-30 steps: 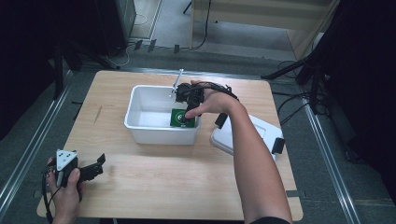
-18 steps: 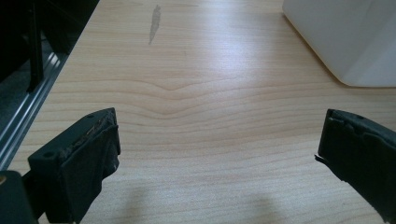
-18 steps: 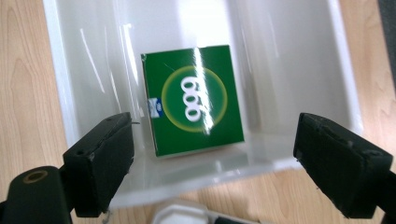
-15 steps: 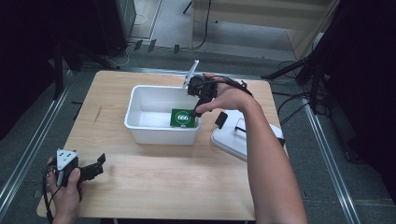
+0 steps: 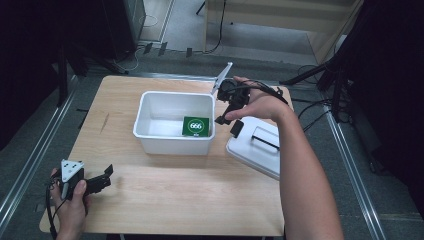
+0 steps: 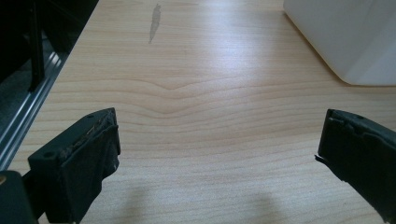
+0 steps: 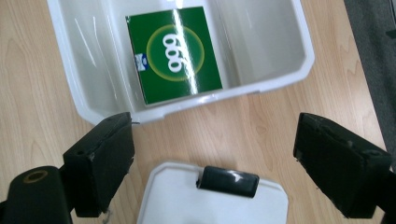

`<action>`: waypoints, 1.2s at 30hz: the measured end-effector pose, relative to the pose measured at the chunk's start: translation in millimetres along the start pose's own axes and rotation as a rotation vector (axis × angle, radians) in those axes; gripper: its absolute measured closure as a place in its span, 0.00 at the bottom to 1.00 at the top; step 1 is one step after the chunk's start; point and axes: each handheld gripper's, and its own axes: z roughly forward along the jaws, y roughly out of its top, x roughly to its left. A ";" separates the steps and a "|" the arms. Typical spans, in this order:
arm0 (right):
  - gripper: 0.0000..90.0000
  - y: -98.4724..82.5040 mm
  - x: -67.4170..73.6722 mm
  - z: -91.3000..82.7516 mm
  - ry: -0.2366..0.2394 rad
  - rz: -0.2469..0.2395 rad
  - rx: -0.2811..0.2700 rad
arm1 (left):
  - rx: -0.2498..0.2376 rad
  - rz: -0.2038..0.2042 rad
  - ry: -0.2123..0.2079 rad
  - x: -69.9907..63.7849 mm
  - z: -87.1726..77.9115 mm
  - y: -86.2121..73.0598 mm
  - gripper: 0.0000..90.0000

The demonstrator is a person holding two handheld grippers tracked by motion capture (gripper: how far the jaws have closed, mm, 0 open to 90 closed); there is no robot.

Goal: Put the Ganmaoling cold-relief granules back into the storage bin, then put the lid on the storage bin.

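Two grippers, jaws apart, empty: right gripper [image 5: 229, 119] above lid [image 5: 256, 146], left gripper [image 5: 100, 176] idle on tabletop [image 5: 165, 190]. Green box [image 5: 195, 126] flat in white bin [image 5: 150, 137]. Lid probably light, rigid, slick; best taken by black handle [image 7: 227, 181]

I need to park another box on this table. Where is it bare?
Bare wood runs along the near edge of the table, between the left gripper and the lid, and left of the bin. It is crowded between bin and lid, under the right gripper.
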 end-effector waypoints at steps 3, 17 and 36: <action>0.14 -8.8 -0.5 -2.2 -0.005 0.010 0.002 | 0.000 -0.001 -0.001 -0.1 -0.1 0.0 0.00; 0.14 -51.3 1.2 -7.6 -0.022 0.059 -0.002 | 0.001 0.007 0.005 -0.9 0.3 0.0 0.00; 0.19 -104.2 4.9 -4.4 -0.046 0.122 0.013 | 0.004 0.019 0.015 -2.0 -0.3 -0.3 0.00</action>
